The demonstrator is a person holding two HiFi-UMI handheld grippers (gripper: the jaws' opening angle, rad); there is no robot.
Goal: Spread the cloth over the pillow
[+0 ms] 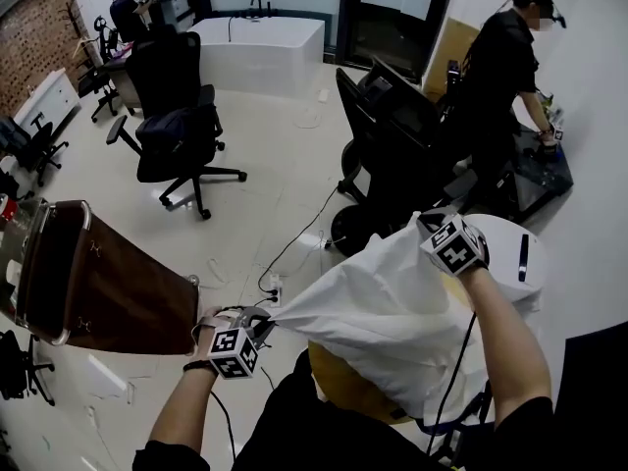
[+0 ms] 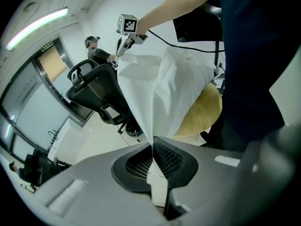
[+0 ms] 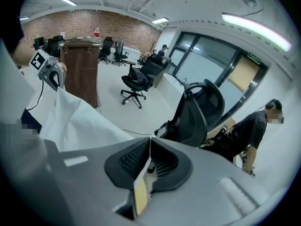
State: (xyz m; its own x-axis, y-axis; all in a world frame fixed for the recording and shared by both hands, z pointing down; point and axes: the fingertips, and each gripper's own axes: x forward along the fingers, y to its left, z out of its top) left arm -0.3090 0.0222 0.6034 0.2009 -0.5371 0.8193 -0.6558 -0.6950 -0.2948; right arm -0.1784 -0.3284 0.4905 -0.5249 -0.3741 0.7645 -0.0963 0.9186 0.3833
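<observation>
A white cloth [image 1: 388,307] hangs stretched in the air between my two grippers. My left gripper [image 1: 267,324] is shut on its lower left corner; in the left gripper view the fabric [image 2: 155,93] runs up out of the closed jaws [image 2: 152,144] toward the right gripper [image 2: 123,44]. My right gripper [image 1: 424,226] holds the upper right corner, and a thin edge of cloth [image 3: 70,121] is pinched between its shut jaws [image 3: 150,142]. A round yellow cushion-like thing [image 1: 343,391] lies under the cloth, mostly hidden; it also shows in the left gripper view [image 2: 204,109].
A brown wooden cabinet [image 1: 88,283] stands at the left. Black office chairs [image 1: 177,126] [image 1: 392,135] stand on the pale floor, with cables and a power strip [image 1: 275,287]. A white round table [image 1: 515,253] is at the right, and a person [image 1: 500,77] works behind it.
</observation>
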